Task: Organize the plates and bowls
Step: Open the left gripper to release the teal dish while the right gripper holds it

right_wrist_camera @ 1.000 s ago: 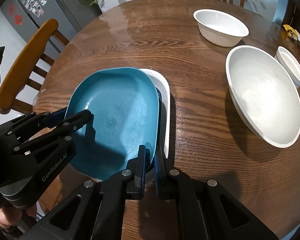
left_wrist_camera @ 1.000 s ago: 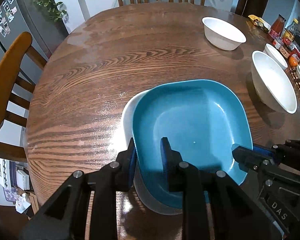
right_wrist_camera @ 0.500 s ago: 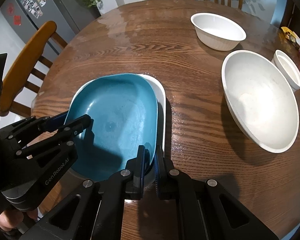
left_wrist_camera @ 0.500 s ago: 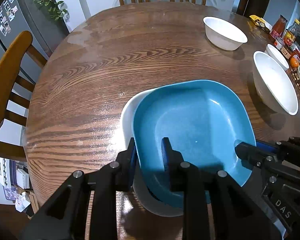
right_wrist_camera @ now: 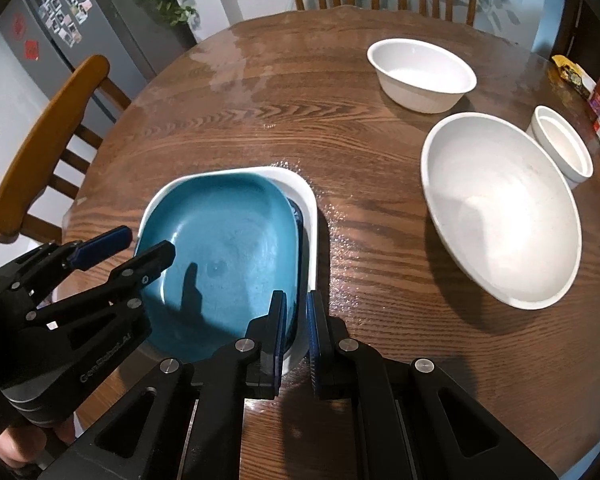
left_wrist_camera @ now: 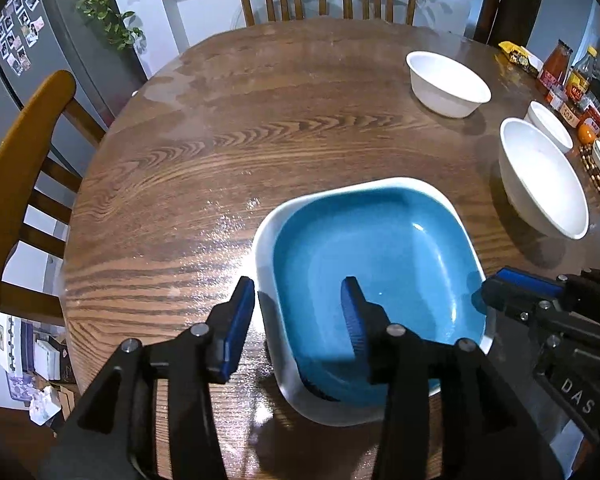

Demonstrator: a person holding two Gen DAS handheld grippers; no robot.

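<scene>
Now that the blue plate (left_wrist_camera: 380,264) sits nested in the white dish (right_wrist_camera: 306,204) at the table's (left_wrist_camera: 260,128) six o'clock, your left gripper (left_wrist_camera: 298,312) has just been opening, released from its rim. Your right gripper (right_wrist_camera: 296,320) stays clenched on the dish's rim. Three white bowls (right_wrist_camera: 500,208) toward two o'clock remain unstacked.

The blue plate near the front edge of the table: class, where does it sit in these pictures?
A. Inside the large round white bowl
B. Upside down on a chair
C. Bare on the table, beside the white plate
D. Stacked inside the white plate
D: the blue plate lies nested in the white plate, whose rim shows around it in both wrist views, well apart from the large round white bowl.
</scene>
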